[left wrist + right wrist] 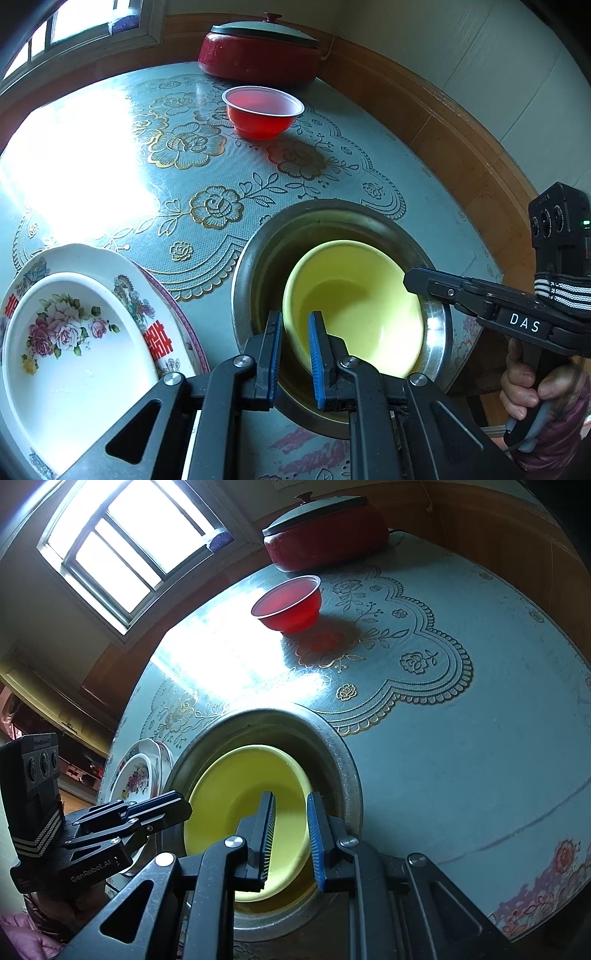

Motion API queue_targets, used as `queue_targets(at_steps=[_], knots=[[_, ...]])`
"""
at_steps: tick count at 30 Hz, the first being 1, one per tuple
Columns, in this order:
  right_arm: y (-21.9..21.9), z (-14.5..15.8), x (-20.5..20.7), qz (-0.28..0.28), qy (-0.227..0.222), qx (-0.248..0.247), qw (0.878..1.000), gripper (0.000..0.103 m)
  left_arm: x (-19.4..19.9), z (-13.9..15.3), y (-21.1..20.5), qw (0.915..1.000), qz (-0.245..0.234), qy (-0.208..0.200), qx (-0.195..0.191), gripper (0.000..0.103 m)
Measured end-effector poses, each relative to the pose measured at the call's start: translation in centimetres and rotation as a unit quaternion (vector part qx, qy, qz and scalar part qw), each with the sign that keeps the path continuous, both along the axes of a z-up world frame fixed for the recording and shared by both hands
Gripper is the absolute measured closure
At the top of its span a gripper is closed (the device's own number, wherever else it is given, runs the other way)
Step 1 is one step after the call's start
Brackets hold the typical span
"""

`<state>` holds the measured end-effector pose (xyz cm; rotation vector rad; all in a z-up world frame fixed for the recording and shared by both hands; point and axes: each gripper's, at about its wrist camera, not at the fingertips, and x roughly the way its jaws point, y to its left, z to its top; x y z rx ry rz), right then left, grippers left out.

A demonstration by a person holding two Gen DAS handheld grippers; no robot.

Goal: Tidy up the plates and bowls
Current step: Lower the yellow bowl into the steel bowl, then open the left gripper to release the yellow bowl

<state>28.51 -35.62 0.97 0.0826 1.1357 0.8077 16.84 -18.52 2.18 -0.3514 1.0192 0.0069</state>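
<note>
A yellow bowl [354, 306] sits inside a steel bowl [258, 266] at the table's near edge. My left gripper [295, 326] straddles the yellow bowl's left rim, its fingers a little apart. My right gripper [290, 806] straddles the yellow bowl's [236, 805] right rim, fingers a little apart, inside the steel bowl [343, 760]. I cannot tell whether either pinches the rim. The right gripper also shows in the left wrist view [417, 277]. A red plastic bowl [263, 110] stands farther back. Stacked floral plates [74, 332] lie at the left.
A red pot with a grey lid [258, 51] stands at the table's far edge by the wall. A patterned mat [207, 177] covers the table's middle. A window [122, 542] gives strong glare on the table. The red bowl shows in the right wrist view [290, 605].
</note>
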Motion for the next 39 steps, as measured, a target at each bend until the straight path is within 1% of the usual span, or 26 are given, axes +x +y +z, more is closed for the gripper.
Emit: queue_targets(at_steps=[6,8,10,13,18,23,25,27,29,32,36,39], knots=[[-0.7,0.7,0.4,-0.006,-0.011,0.011,1.000,0.086,0.0,0.3,0.2,1.0000,0.006,-0.005,0.003,0.088],[-1.1,1.0,0.7,-0.013,-0.018,0.014,1.000,0.084,0.0,0.5,0.1,0.9999,0.007,-0.007,0.006,0.088],[-1.6,1.4,1.0,-0.024,-0.025,0.016,0.999,0.080,-0.1,0.7,0.1,0.9999,0.009,-0.010,0.010,0.088],[-2.2,1.7,1.6,-0.039,-0.042,0.001,0.998,0.076,0.2,0.9,0.1,0.9998,0.011,-0.012,0.015,0.088],[-2.7,0.6,2.8,-0.048,-0.025,-0.007,0.998,0.075,0.5,0.9,0.4,0.9997,0.017,-0.011,0.015,0.088],[-2.6,-0.5,3.1,-0.042,-0.005,0.004,0.999,0.075,1.0,0.9,0.7,0.9995,0.026,-0.011,0.012,0.088],[-2.5,-0.7,3.3,-0.039,-0.001,0.008,0.999,0.076,1.2,1.0,0.8,0.9994,0.030,-0.014,0.012,0.088],[-2.1,-0.7,3.2,-0.031,-0.007,0.013,0.999,0.085,1.4,1.3,0.9,0.9991,0.035,-0.019,0.014,0.088],[-1.5,-0.6,3.1,-0.023,-0.020,0.009,0.999,0.089,1.7,1.6,1.1,0.9988,0.040,-0.023,0.018,0.088],[-0.6,-0.4,3.3,-0.015,-0.038,-0.003,0.999,0.089,2.2,1.9,1.5,0.9981,0.051,-0.028,0.020,0.088],[0.0,-0.4,3.9,-0.007,-0.045,-0.009,0.999,0.090,2.9,2.1,2.2,0.9971,0.067,-0.033,0.018,0.088],[0.3,-0.4,4.6,0.001,-0.040,-0.008,0.999,0.088,3.7,2.2,2.9,0.9961,0.081,-0.033,0.016,0.088]])
